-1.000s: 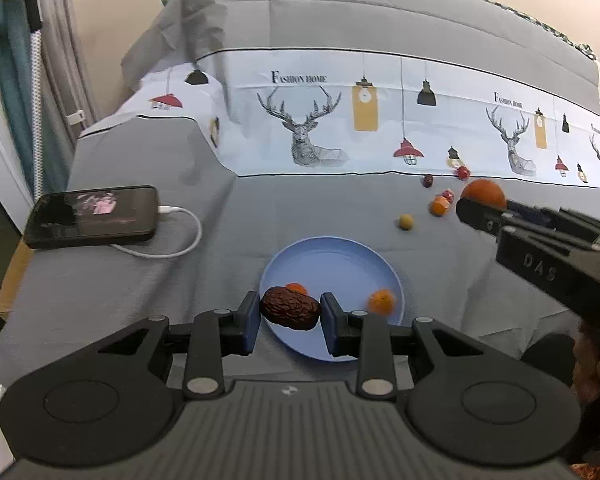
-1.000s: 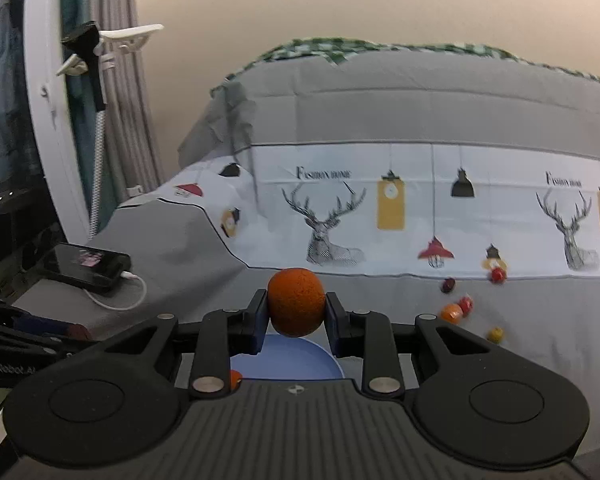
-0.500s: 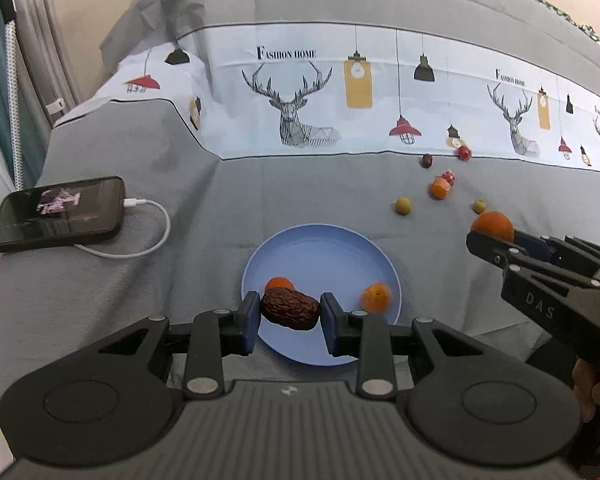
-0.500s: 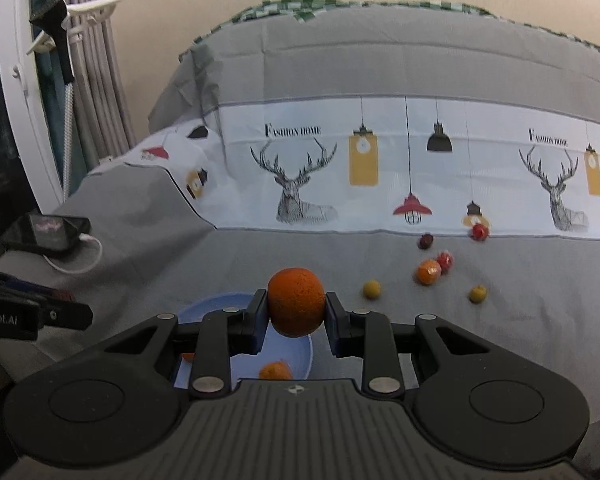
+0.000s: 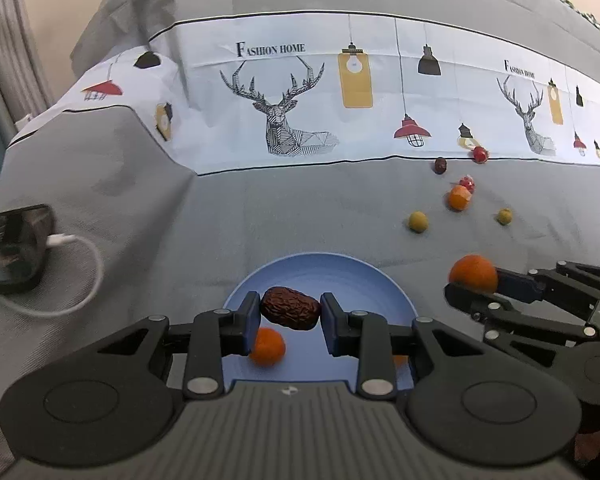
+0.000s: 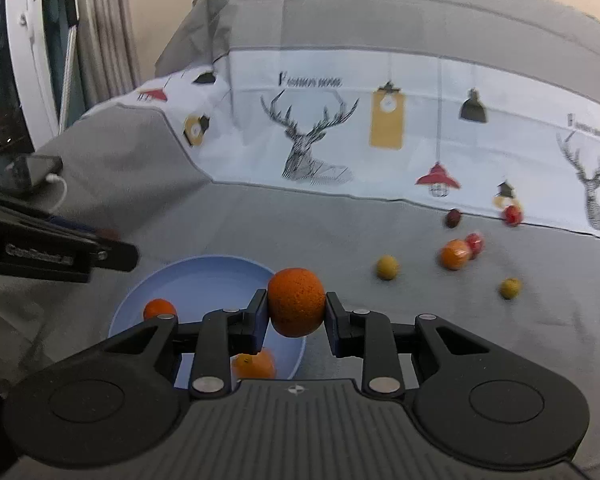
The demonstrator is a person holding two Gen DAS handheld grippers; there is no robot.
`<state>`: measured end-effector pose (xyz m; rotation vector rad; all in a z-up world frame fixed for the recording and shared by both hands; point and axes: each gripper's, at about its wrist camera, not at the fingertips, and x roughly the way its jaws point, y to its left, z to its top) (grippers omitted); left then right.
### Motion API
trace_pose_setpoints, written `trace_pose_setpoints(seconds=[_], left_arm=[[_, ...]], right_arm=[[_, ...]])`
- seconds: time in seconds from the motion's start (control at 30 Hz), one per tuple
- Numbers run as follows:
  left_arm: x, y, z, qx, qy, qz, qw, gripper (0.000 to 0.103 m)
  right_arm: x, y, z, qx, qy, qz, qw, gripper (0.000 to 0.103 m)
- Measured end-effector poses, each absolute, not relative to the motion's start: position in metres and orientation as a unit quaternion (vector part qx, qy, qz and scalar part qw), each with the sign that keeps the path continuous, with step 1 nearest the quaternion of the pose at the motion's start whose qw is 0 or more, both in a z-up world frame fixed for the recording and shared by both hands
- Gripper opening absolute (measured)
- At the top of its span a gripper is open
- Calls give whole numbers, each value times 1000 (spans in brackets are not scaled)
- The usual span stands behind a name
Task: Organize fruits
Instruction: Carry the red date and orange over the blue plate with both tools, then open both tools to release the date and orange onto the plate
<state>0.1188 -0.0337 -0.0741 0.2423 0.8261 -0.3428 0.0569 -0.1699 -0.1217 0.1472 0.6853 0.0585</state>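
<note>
A: Where the left gripper (image 5: pixel 290 318) ends, what sits between its blue pads?

B: A wrinkled, dark brown oblong date (image 5: pixel 290 313), pinched end to end and held above the round pale blue plastic plate (image 5: pixel 340 276). The right gripper (image 6: pixel 296 316) is clamped on a round orange fruit with pebbled skin (image 6: pixel 296 297), which hangs over the plate's right rim in its own view.

A: And inside the plate?

B: Two small smooth orange fruits. One small orange fruit (image 5: pixel 267 346) lies at the left, partly behind the left finger; the other orange fruit (image 6: pixel 254 364) is at the near edge, half covered by the gripper body and blurred.

A: What lies outside the plate?

B: Loose on the grey cloth (image 5: pixel 260 220), well to the right of the plate: two yellow-green round fruits (image 5: pixel 417 222), a shiny orange one (image 5: pixel 459 197) touching a small red one (image 5: pixel 467 182), a dark maroon one (image 5: pixel 440 165) and a red one (image 5: pixel 480 155) on the edge of the white deer-printed band (image 5: pixel 284 120).

A: Anything cut off?

B: A black phone (image 5: pixel 8 250) with a white cable (image 5: pixel 76 276) runs off the left edge, and the right-wrist view is smeared, so the lettering on the cloth there is unreadable.
</note>
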Motion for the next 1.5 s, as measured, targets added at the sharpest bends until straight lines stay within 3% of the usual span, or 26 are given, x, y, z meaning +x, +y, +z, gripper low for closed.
trace_pose_setpoints(seconds=[0.6,0.63,0.67,0.7,0.73,0.77,0.8,0.83,0.87,1.13,1.5], left_arm=[[166,-54,-150,157,433,-185,868,36],[167,-54,-151,157,435,-187,867,40],[168,-54,-151,157,438,-191,864,49],[169,-53,-149,155,438,-193,864,74],[168,-52,-146,155,432,-184,869,92],[166,-49,-142,154,423,-183,874,99],[164,-46,-138,152,414,-191,877,103],[160,-44,-134,157,410,-196,877,103],[157,-41,-130,166,407,-197,876,103],[96,-10,-99,160,419,-179,876,103],[35,3,-71,141,398,-165,891,103]], right_arm=[[103,-152,-173,50,387,86,916,32],[105,-152,-173,47,389,93,915,32],[106,-153,-173,44,390,99,914,41],[106,-154,-172,40,392,100,914,49],[107,-155,-170,30,393,89,914,58],[106,-157,-168,24,392,80,916,74],[102,-159,-164,22,388,65,919,82],[96,-161,-161,26,383,52,922,91],[89,-163,-158,32,380,42,923,94],[26,-170,-142,115,403,-30,908,100],[-6,-152,-94,99,325,-35,940,100]])
